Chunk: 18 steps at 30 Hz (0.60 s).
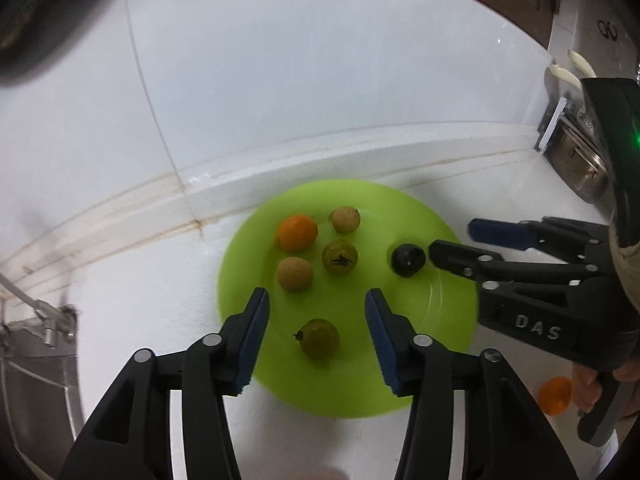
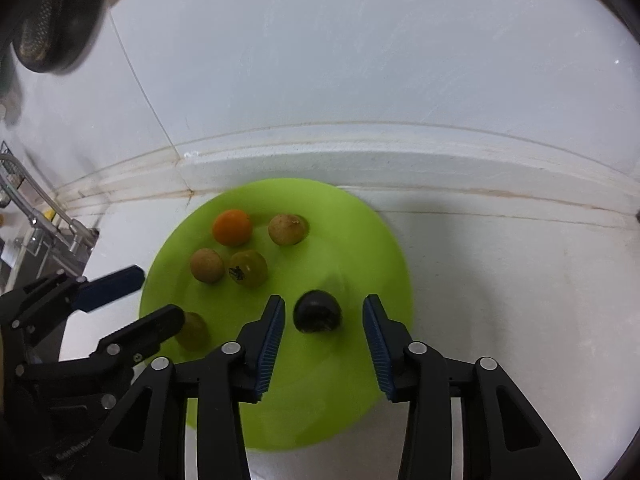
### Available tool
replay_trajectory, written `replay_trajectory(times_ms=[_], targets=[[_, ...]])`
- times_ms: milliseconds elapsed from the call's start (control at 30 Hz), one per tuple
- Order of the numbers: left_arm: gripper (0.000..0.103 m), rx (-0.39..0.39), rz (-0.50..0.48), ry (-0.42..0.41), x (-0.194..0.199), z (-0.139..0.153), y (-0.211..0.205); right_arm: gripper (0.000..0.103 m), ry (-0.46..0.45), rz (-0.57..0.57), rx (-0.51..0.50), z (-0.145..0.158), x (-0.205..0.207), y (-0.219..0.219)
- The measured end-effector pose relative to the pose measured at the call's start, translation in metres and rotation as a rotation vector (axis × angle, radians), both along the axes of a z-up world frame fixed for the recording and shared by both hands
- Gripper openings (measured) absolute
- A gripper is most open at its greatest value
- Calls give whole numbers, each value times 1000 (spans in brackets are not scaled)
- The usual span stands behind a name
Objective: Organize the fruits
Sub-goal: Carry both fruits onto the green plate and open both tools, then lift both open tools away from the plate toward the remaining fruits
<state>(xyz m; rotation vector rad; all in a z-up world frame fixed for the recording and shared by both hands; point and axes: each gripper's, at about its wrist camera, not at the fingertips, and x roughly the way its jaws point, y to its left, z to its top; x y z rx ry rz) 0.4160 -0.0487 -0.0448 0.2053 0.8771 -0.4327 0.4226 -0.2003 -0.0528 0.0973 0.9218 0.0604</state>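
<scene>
A lime green plate lies on the white counter and holds several small fruits. An orange one, two tan ones and a green one cluster at its far side. Another green fruit lies between the fingers of my open left gripper. A dark purple fruit lies between the fingers of my open right gripper, untouched. The right gripper also shows in the left wrist view.
A white tiled wall with a raised ledge runs behind the plate. A sink tap stands at the left. Another orange fruit lies on the counter at the right, beside the hand. A metal rack is at the far right.
</scene>
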Motion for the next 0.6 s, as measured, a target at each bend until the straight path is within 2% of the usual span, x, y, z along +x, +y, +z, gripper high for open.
replay_trajectory(times_ms=[100, 200, 400, 433, 600], targets=[[60, -5, 10, -44, -15, 15, 5, 47, -41, -11, -26, 15, -16, 0], [65, -27, 11, -77, -29, 29, 10, 56, -85, -22, -40, 31, -35, 1], [74, -41, 37, -147, -61, 54, 23, 62, -188, -39, -84, 60, -80, 7], [79, -50, 39, -159, -67, 58, 26, 65, -201, -42, -87, 63, -86, 8], [87, -72, 37, -216, -99, 72, 36, 74, -267, -76, -87, 77, -122, 13]])
